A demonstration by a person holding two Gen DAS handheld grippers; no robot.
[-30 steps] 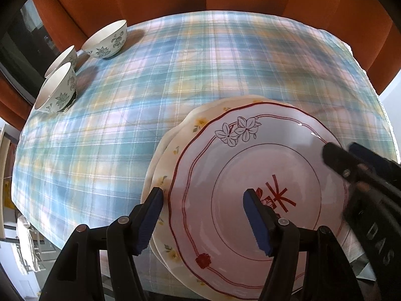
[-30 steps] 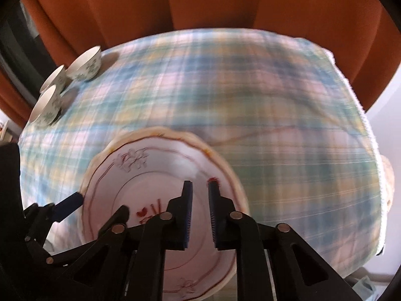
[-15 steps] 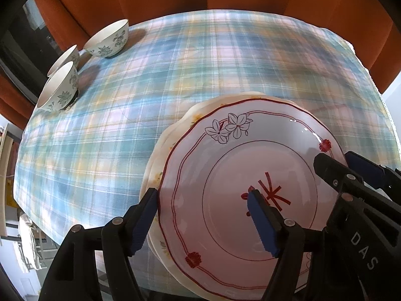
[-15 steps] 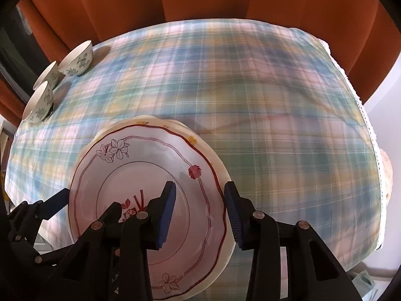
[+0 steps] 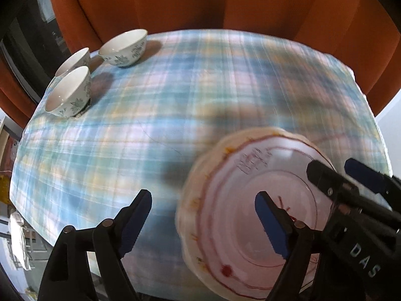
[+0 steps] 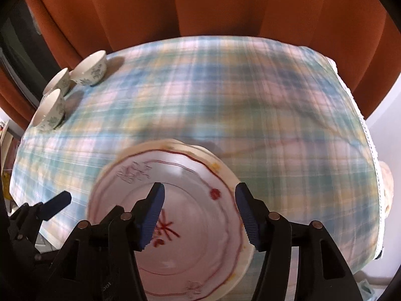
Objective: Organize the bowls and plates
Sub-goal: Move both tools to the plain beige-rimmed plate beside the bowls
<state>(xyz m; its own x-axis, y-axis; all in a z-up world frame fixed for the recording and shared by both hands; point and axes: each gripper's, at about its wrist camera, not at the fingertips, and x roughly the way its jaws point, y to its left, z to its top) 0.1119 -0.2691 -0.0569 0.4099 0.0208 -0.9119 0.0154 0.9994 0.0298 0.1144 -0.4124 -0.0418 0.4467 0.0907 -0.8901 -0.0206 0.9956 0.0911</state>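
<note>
A stack of plates (image 5: 240,215) lies at the near edge of the plaid tablecloth; the top plate (image 6: 190,225) is white with red rim lines and a red mark. Three white floral bowls (image 5: 125,47) stand at the far left, also in the right wrist view (image 6: 89,71). My left gripper (image 5: 203,223) is open and empty, with its right finger over the stack's left part and its left finger over the cloth. My right gripper (image 6: 199,213) is open and empty above the stack, and shows in the left wrist view (image 5: 348,178) at the right.
The table (image 6: 250,100) is covered by a blue, pink and yellow plaid cloth. Orange curtains (image 6: 225,7) hang behind it. The table's near and right edges lie close to the plate stack.
My right gripper went from shut to wide open and drew back above the plates. My left gripper shifted left, off the stack's edge. Both views are blurred by motion.
</note>
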